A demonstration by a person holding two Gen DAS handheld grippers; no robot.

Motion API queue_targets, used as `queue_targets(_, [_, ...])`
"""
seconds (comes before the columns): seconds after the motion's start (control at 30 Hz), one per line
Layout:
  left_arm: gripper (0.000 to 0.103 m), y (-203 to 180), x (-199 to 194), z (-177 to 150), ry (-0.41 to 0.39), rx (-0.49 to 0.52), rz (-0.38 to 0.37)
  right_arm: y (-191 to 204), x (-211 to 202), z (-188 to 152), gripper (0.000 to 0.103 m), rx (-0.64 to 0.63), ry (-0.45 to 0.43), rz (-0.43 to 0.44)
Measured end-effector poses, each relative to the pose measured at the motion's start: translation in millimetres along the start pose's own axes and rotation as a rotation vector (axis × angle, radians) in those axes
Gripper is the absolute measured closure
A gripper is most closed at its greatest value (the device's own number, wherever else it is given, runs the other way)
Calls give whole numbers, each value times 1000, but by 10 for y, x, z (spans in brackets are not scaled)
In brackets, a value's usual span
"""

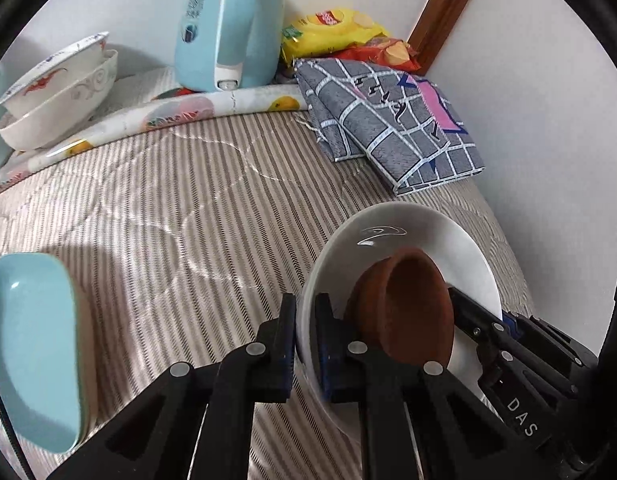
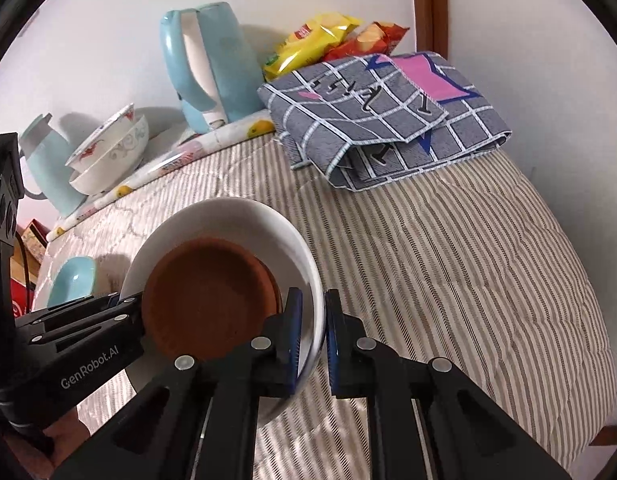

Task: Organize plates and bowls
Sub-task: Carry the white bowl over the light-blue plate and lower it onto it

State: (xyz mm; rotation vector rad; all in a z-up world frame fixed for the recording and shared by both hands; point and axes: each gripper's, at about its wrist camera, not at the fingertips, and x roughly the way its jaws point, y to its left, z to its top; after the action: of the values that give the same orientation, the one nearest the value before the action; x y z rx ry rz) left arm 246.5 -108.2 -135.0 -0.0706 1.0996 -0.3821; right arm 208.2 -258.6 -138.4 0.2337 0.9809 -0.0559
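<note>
White glossy plate (image 1: 408, 240) carries brown clay dish (image 1: 408, 312); left gripper (image 1: 306, 344) and right gripper (image 2: 313, 344) pinch opposite rims.

Bright, even daylight; glare streak on white plate (image 1: 388, 236). Soft shadows on striped quilt (image 1: 168, 208). Strong fisheye bending, dark vignette corners; slight motion blur.

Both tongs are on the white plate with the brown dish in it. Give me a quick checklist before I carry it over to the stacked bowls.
1. Left tongs clamped on white plate rim: ok.
2. Right tongs clamped on the opposite rim: ok.
3. Brown dish seated inside the plate: ok, though the plate looks tilted.
4. Plate clear of the striped cloth: cannot tell.
5. Path to the stacked bowls: ok, bare cloth between.
6. Blue dish out of the way: ok, off to the side.
</note>
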Motion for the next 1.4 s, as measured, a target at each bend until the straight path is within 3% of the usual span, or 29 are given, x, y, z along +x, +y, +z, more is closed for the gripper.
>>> queue_targets(0.67, [93, 203, -748, -156, -80, -4, 22, 449, -590, -73, 93, -47, -75, 24])
queue_targets(1.4, [93, 594, -1079, -281, -106, -2, 10, 917, -782, -224, 93, -65, -105, 11])
